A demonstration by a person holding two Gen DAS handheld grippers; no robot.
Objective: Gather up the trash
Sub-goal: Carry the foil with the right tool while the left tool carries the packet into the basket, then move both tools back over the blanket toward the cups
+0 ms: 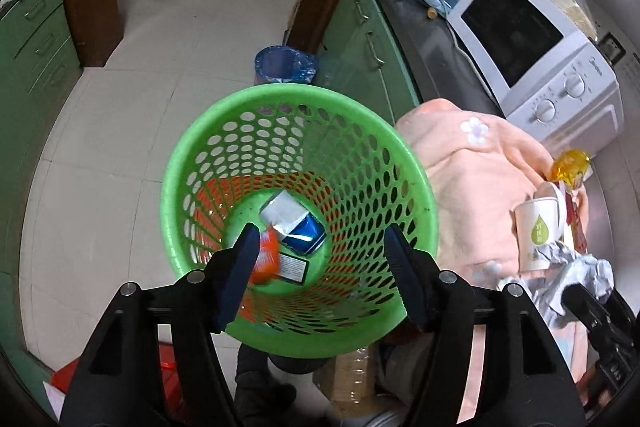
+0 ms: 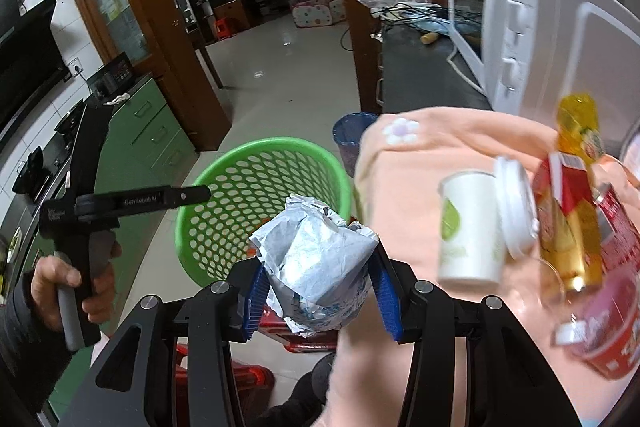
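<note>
Left gripper [image 1: 324, 259] and right gripper [image 2: 320, 291] are showing matte black frames, round silver screws and ribbed blue pads [image 2: 256, 301]. White lettering is running along one black arm. A hand [image 2: 68, 283] is wearing a dark sleeve [image 2: 24, 343].

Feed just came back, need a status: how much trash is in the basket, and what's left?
Done: a blue-and-silver pack and a printed box lie in the green basket; an orange wrapper is dropping from the left gripper, jaws open. In hand: the right gripper clamps crumpled foil paper. Left: paper cup, red-gold carton, red bowl on the peach cloth.
</note>
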